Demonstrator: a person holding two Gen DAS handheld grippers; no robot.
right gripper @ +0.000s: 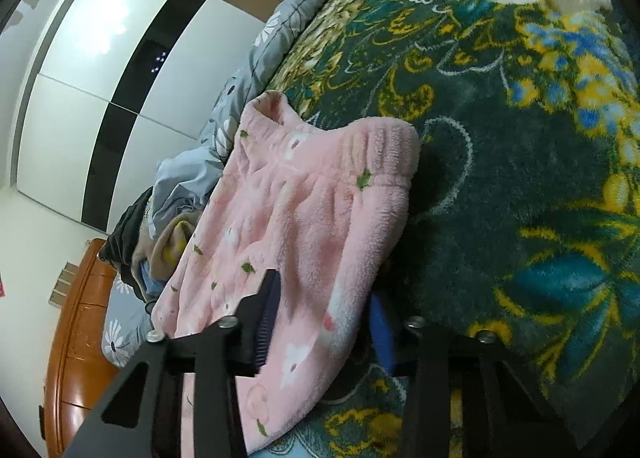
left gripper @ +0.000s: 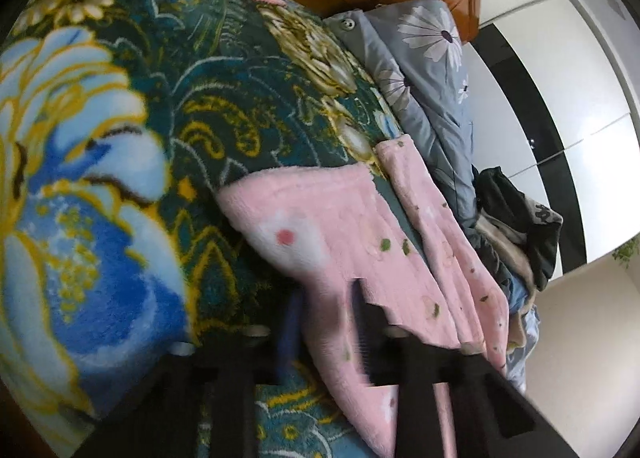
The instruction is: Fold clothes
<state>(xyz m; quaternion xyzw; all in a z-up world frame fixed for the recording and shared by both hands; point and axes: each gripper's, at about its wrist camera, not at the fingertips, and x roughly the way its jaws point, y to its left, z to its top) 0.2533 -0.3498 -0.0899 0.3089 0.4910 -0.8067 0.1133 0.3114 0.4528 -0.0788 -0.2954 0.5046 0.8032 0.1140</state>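
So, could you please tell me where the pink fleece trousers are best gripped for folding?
Grip the pink fleece trousers at the gathered waistband, coming in from the near edge: they lie flat on the floral blanket, and that thick elastic hem gives firm hold.

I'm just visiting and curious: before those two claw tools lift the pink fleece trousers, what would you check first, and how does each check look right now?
1. Left gripper jaws closed on the pink fleece trousers: ok.
2. Right gripper jaws closed on the trousers' fabric: ok.
3. Floral blanket not pinched along with them: cannot tell.
4. Trousers lying flat, legs side by side: ok.
5. Pile of other clothes not touching the trousers: cannot tell.
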